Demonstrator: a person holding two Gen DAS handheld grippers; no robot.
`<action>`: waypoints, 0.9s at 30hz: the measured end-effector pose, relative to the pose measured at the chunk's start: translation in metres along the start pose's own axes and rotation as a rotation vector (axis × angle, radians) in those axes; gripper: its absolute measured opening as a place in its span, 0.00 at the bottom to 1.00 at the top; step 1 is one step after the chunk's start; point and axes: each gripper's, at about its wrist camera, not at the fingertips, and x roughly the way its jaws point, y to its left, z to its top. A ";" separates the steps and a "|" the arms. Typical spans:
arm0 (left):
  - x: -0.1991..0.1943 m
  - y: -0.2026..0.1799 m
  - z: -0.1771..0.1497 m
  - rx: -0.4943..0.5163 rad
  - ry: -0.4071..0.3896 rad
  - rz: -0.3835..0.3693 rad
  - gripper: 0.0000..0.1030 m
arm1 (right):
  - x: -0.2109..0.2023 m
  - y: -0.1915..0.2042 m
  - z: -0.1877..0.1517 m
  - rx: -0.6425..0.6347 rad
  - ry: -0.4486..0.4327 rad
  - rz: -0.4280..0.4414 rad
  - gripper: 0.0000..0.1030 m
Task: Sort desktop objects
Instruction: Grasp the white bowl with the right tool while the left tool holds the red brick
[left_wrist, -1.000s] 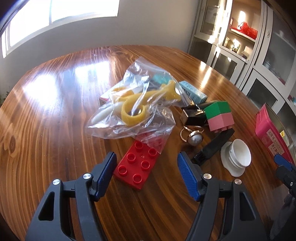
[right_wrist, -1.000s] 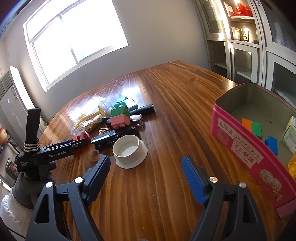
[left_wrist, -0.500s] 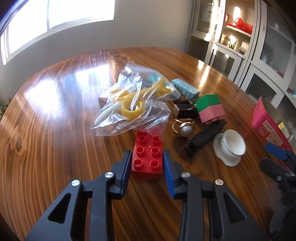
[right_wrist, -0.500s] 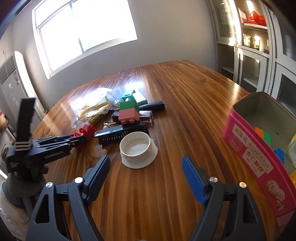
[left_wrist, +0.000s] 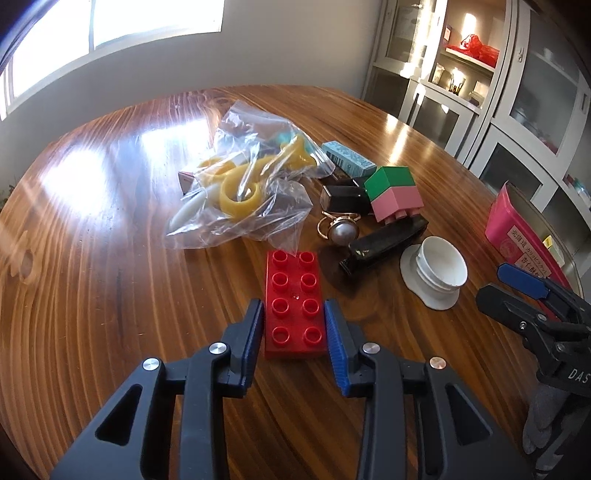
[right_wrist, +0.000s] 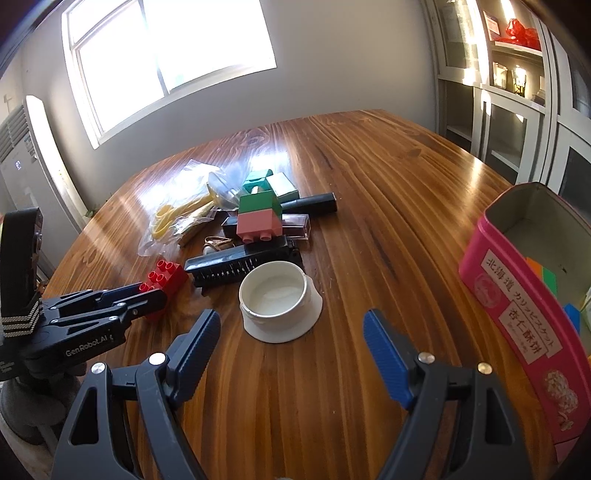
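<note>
Between the blue pads of the left gripper, clamped on both long sides near its close end: red brick, jaws having just been closing and then easing slightly. Flat on the table, or barely off it; cannot tell which. Risk: held at one end only, so likely to pivot or slip out on a quick lift; far end touching the plastic bag at twelve o'clock, possibly dragging it. Pitched steeply downward. At three o'clock, right gripper spread wide and empty, white cup just ahead, pink tin at its two o'clock, blocks already inside.
</note>
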 end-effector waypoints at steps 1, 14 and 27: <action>0.001 -0.002 0.001 -0.003 0.004 -0.001 0.38 | 0.001 0.000 0.000 -0.001 0.002 0.000 0.80; 0.005 -0.004 0.007 0.016 -0.026 0.043 0.34 | 0.024 0.016 0.016 -0.039 0.031 -0.010 0.76; -0.025 -0.016 0.003 0.041 -0.104 0.027 0.34 | 0.048 0.022 0.016 -0.076 0.092 -0.044 0.59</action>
